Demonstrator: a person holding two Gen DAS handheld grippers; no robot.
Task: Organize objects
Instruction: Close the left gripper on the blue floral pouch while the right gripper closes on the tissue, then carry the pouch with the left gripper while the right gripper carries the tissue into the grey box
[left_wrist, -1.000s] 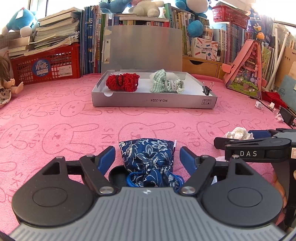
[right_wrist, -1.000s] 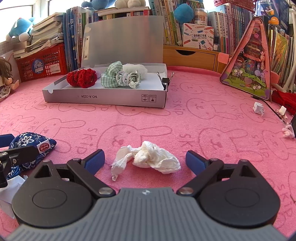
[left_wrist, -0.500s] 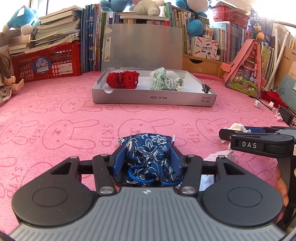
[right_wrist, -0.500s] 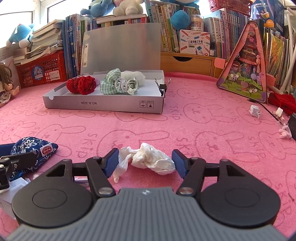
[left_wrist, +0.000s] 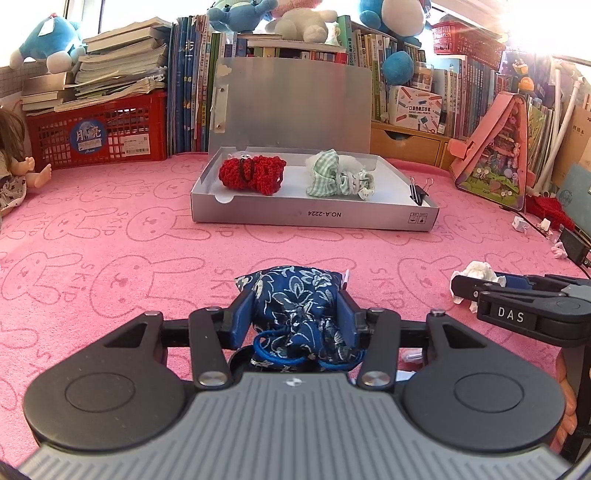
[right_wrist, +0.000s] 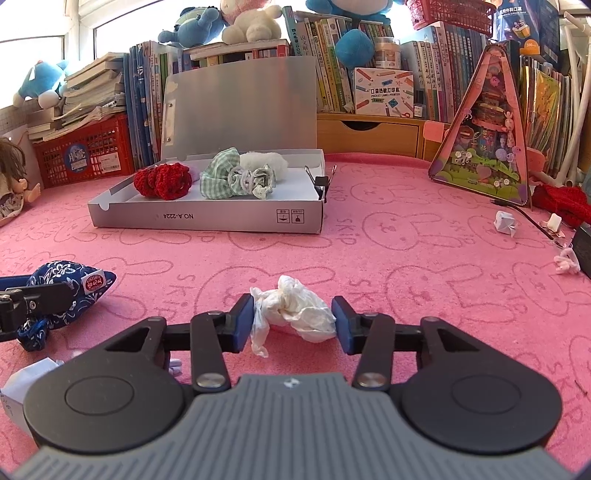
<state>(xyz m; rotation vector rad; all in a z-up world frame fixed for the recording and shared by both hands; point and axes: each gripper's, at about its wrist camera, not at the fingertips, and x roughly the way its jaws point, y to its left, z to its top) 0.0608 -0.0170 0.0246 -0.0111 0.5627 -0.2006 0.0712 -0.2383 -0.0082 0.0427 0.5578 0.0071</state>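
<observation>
A blue floral drawstring pouch (left_wrist: 291, 288) lies on the pink rabbit-print cloth, and my left gripper (left_wrist: 295, 301) is closing on it, both blue pads pressing its sides. In the right wrist view the same pouch (right_wrist: 62, 273) sits at the far left. A crumpled white tissue (right_wrist: 295, 308) lies between the fingers of my right gripper (right_wrist: 293, 315), whose jaws are closing with both pads touching it. Further back an open grey box (left_wrist: 314, 218) holds a red knitted piece (left_wrist: 253, 173) and a green checked cloth (left_wrist: 328, 173).
A binder clip (left_wrist: 419, 190) grips the box's right wall. A red basket (left_wrist: 96, 133) and a doll (left_wrist: 14, 166) are at the back left, a pink triangular toy house (left_wrist: 495, 166) at the right. Paper scraps (right_wrist: 504, 221) and a black device (left_wrist: 572, 245) lie right.
Both grippers went from wide open to closed in: the left one onto the blue pouch, the right one onto the tissue. Neither hand shifted noticeably.
</observation>
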